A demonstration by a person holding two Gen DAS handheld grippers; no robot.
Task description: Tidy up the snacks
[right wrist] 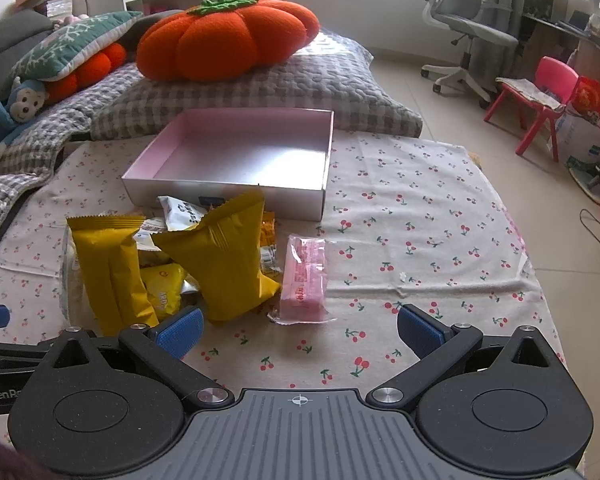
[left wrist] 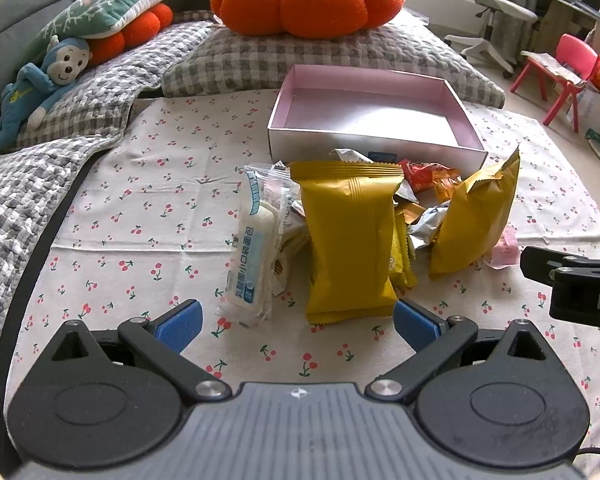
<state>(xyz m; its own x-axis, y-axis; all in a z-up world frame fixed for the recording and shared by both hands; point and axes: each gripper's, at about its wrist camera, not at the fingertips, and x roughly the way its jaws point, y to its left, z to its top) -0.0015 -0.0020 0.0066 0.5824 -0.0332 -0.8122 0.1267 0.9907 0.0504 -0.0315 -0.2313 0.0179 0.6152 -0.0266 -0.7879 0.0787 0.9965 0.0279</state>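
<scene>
Here both the left gripper (left wrist: 298, 322) and right gripper (right wrist: 299, 325) hold fingers spread wide before the snack pile (left wrist: 364, 224), gripping nothing

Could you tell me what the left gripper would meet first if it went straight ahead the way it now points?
Probably the upright yellow snack packet: it stands just beyond the open left gripper, slightly right of centre. The white bread packet lies beside it, left of that line. Depth is uncertain.

tiled floor (right wrist: 440, 92), office chair (right wrist: 466, 28), pink chair (right wrist: 540, 100)

Black left gripper (left wrist: 298, 324) and right gripper (right wrist: 299, 326): blue-padded jaws, silver screws.
</scene>
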